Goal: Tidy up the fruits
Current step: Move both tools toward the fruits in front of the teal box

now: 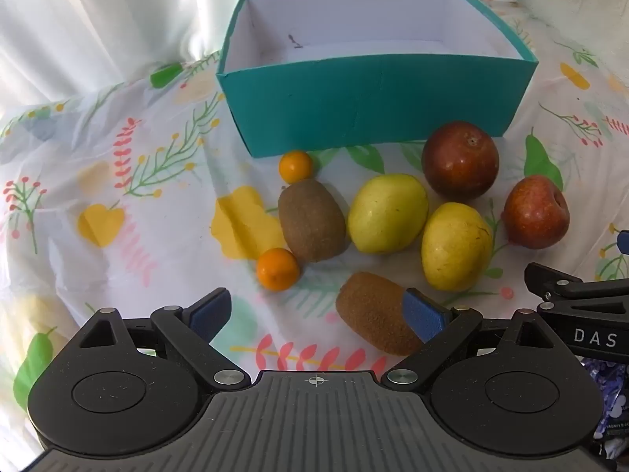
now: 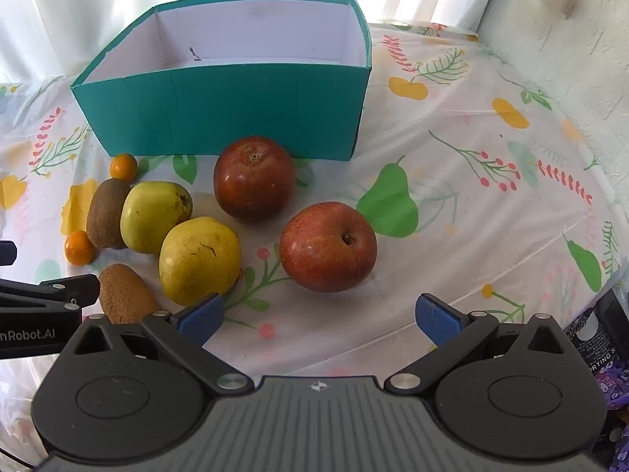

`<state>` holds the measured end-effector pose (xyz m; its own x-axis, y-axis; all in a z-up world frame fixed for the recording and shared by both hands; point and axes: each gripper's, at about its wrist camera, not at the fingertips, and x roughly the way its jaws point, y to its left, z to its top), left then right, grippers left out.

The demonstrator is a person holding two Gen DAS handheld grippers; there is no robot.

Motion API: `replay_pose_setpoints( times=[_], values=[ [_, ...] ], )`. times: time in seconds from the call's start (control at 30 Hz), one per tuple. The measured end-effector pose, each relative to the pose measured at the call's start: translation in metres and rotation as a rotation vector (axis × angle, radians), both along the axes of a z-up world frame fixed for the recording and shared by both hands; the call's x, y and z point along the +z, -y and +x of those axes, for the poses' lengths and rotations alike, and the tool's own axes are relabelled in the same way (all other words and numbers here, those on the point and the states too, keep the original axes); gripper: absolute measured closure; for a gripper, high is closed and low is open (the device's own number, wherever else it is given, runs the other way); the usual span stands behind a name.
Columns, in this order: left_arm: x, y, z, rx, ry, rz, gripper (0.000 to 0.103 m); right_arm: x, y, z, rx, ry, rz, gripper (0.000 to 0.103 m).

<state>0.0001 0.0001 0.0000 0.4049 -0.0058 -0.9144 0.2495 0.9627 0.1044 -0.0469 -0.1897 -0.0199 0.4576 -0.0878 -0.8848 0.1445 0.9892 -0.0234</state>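
Your left gripper (image 1: 317, 312) hangs low over the cloth with its blue pads spread wide and nothing between them; the near kiwi (image 1: 375, 312) lies just ahead, its right end touching or tucked behind the right pad, I cannot tell which. Your right gripper (image 2: 318, 314) is likewise spread and holds nothing, with bare floral tablecloth (image 2: 471, 212) between its fingers and the red-orange apple (image 2: 328, 246) just beyond the tips, slightly left of centre. To the left of that apple sit the near yellow pear (image 2: 200, 259) and, behind it, the second yellow pear (image 2: 155, 216), the two touching. In the left view a small orange fruit (image 1: 278, 268) rests against the lower left of the far kiwi (image 1: 311, 225), and the other small orange fruit (image 1: 295, 165) sits at that kiwi's far end, close to the box wall. The dark red apple (image 2: 254, 176) stands nearest the teal box (image 2: 224, 106), just in front of its near wall. The box is open-topped with white inner walls, and no fruit shows inside. Open cloth runs wide to the right of the apples and to the left of the kiwis. The table's right edge falls away by a pale wall (image 2: 570, 39), and white curtains (image 1: 98, 19) hang behind the box.
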Motion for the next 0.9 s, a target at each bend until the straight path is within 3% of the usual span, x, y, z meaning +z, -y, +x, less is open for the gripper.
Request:
replay_pose_setpoints(
  times=[0.9],
  values=[
    [-0.0061,-0.0021,0.0011,0.006,-0.025,0.014,0.006,-0.0014,-0.0004,0.0032,0.029,0.001,0.019,0.000]
  ],
)
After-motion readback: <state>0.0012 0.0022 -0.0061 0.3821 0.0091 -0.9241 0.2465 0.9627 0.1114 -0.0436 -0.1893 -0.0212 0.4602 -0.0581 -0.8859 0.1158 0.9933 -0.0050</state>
